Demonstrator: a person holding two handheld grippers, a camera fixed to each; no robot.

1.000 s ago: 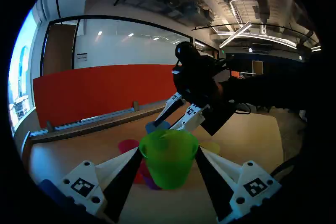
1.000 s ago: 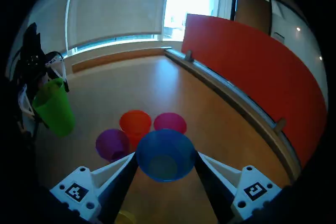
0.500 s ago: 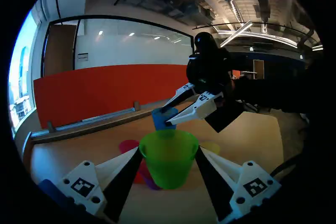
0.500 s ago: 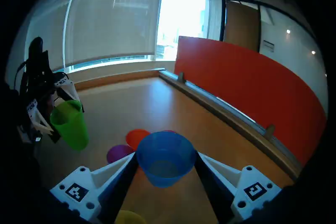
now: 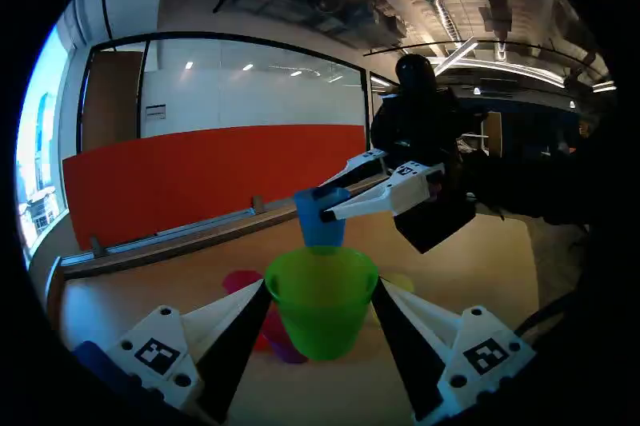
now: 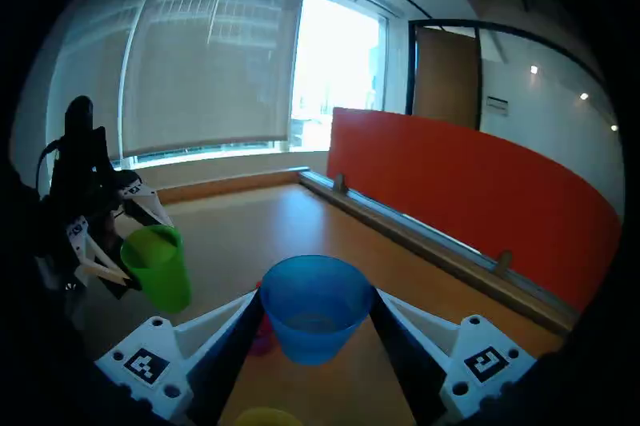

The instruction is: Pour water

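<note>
My left gripper (image 5: 320,306) is shut on a green cup (image 5: 322,310), held upright close to the camera in the left gripper view. Behind and above it, the right gripper (image 5: 324,202) holds a blue cup (image 5: 318,216) upright over the table. In the right gripper view, my right gripper (image 6: 316,310) is shut on the blue cup (image 6: 315,308), with a little water showing at its bottom. The green cup (image 6: 158,266) hangs at the left in the left gripper (image 6: 132,254), lower than the blue cup.
Pink (image 5: 240,279), purple (image 5: 282,338) and yellow (image 5: 400,282) cups stand on the wooden table (image 5: 480,258) below the green cup. A yellow cup rim (image 6: 268,416) shows at the bottom edge. A red partition (image 6: 480,202) runs along the table's far side. A person's dark sleeve (image 5: 528,186) reaches in.
The right gripper has lifted the blue cup up and away from the table's cups, now higher than the green cup. The left gripper stays almost still.
</note>
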